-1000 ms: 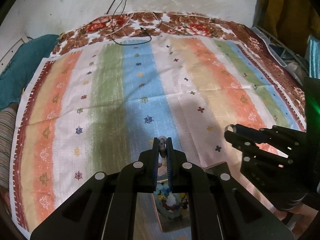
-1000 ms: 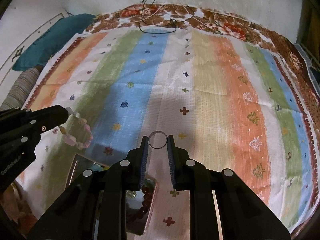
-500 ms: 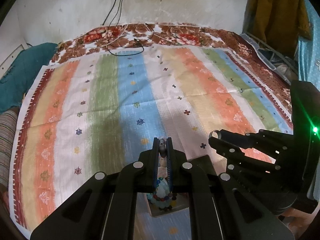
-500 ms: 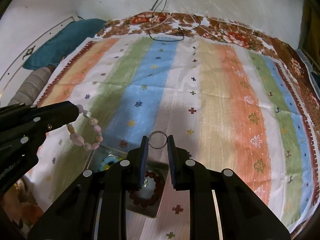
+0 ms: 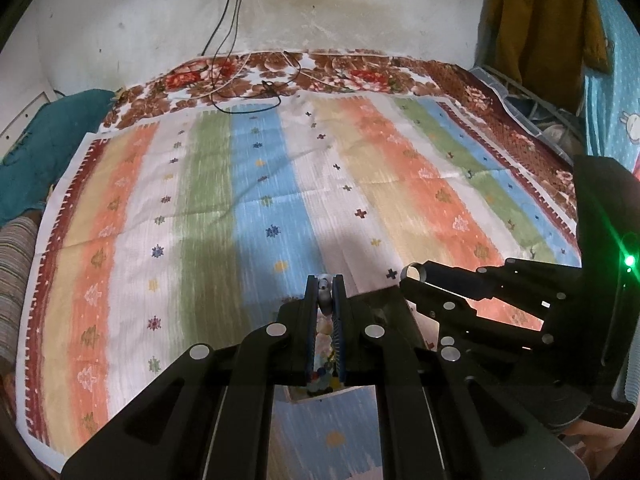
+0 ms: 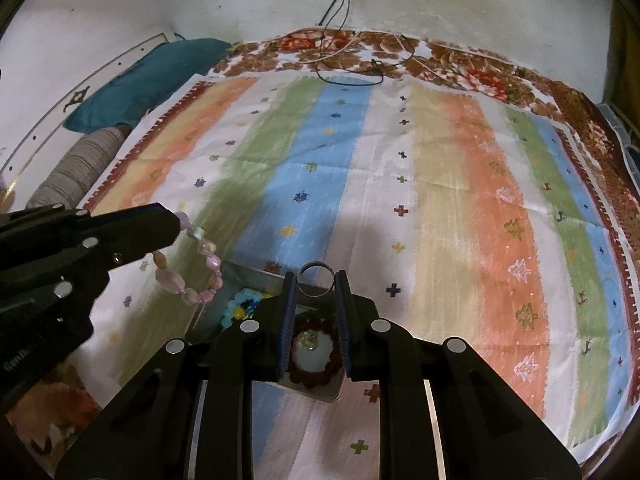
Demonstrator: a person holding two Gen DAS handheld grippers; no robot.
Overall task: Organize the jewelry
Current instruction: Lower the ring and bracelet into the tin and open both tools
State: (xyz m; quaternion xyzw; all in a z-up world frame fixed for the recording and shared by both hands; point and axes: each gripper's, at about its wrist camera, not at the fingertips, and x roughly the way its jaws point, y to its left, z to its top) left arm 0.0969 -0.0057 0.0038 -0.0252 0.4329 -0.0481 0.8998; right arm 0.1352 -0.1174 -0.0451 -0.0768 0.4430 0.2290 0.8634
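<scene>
The right gripper (image 6: 316, 280) pinches a metal ring (image 6: 316, 279) between its fingertips above a small tray (image 6: 256, 276) on the striped cloth (image 6: 440, 200). In the tray lie a dark red bead bracelet (image 6: 320, 376) and, seemingly, blue and yellow beads (image 6: 240, 306). At left, the left gripper (image 6: 170, 224) dangles a pink bead bracelet (image 6: 192, 276).

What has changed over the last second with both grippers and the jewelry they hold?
Both grippers lifted and tilted up; more wall shows, and the open tray shows fuller. No grasp changed: left gripper still dangles the pink beaded bracelet, right gripper still clamps the thin metal ring.
</scene>
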